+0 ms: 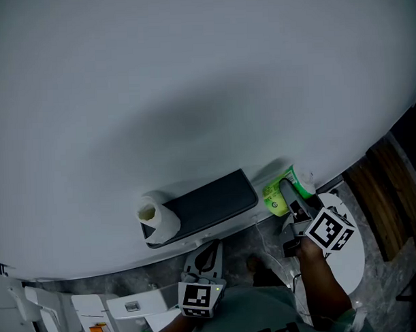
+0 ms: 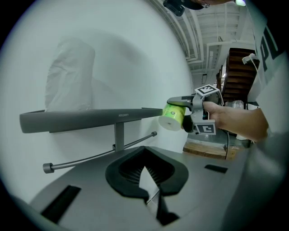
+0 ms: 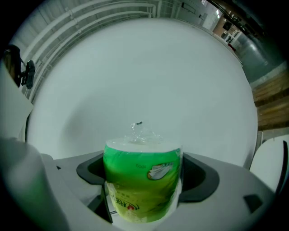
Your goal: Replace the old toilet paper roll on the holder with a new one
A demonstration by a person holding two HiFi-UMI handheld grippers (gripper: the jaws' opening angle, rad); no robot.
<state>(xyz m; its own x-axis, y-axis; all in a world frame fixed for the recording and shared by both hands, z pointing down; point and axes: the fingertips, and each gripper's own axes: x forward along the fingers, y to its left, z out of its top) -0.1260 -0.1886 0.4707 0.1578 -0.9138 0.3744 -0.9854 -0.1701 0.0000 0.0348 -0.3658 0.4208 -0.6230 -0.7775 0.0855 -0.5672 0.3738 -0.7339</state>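
A white wall (image 1: 191,81) is filling the head view, with the holder (image 1: 209,203) carrying a white roll (image 1: 157,219) at its left end. The left gripper (image 1: 212,249) is hovering below. Its own view is showing fingers closed and the bar (image 2: 99,153) bare, ready for loading. In the right gripper view, the right gripper (image 1: 285,188) is clamping the green wrapped new roll (image 3: 142,180) by its sides, leaving the core end free

Dark grey holder shelf (image 1: 209,203) juts flat out of the white wall (image 1: 191,74). One thing on it: a white paper roll (image 1: 157,221), sitting on top at the shelf's 9 o'clock end. At 6 o'clock beneath, a thin metal bar (image 2: 99,155) runs along under the shelf.
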